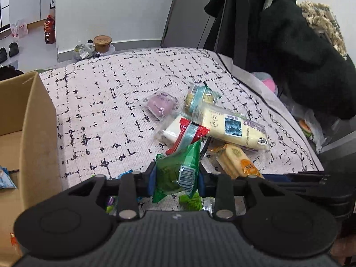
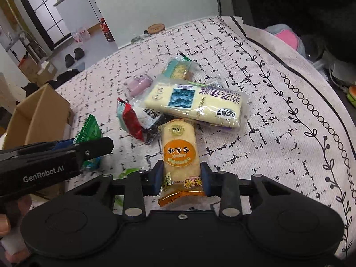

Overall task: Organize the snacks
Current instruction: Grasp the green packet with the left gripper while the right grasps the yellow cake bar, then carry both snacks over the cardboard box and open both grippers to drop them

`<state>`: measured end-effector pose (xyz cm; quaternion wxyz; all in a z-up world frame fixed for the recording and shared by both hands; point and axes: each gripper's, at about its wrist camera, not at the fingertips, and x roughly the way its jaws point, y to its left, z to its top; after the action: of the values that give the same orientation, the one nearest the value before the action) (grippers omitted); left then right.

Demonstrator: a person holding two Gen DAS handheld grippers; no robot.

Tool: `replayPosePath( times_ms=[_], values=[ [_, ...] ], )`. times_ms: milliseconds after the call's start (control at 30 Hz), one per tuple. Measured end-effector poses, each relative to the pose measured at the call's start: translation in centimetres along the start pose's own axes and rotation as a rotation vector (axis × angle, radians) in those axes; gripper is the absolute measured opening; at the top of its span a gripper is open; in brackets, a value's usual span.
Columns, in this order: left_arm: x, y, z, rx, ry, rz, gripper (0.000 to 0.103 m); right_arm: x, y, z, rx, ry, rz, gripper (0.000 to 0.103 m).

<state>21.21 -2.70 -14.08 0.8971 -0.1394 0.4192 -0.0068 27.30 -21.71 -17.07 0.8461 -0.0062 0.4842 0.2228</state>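
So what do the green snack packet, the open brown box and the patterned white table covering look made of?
Green snack packet: glossy plastic film, crinkled, with glare. Open brown box: matte corrugated cardboard, judging by its flat folded walls. Patterned white table covering: probably woven fabric, coarse visible texture.

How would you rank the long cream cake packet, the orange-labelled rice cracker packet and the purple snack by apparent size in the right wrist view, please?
1. Cream cake packet, clearly largest.
2. Orange-labelled rice cracker packet, though it is nearest the camera, between the right jaws, so its size is flattered.
3. Purple snack, smallest, though farthest away.
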Motion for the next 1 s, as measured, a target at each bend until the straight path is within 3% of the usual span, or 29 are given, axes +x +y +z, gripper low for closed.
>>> replayPosePath(
  times_ms=[600, 1000],
  values=[
    [-5.3, 1.2, 0.3, 0.024, -0.117, 0.018, 0.034, -4.2, 3.9, 0.8, -0.006, -0.12, 0.055, 0.033],
    [-9.2, 4.3, 0.3, -0.026, -0.193, 0.061, 0.034, -4.9, 8.4, 1.6, -0.038, -0.167, 0.139, 0.033]
  ],
)
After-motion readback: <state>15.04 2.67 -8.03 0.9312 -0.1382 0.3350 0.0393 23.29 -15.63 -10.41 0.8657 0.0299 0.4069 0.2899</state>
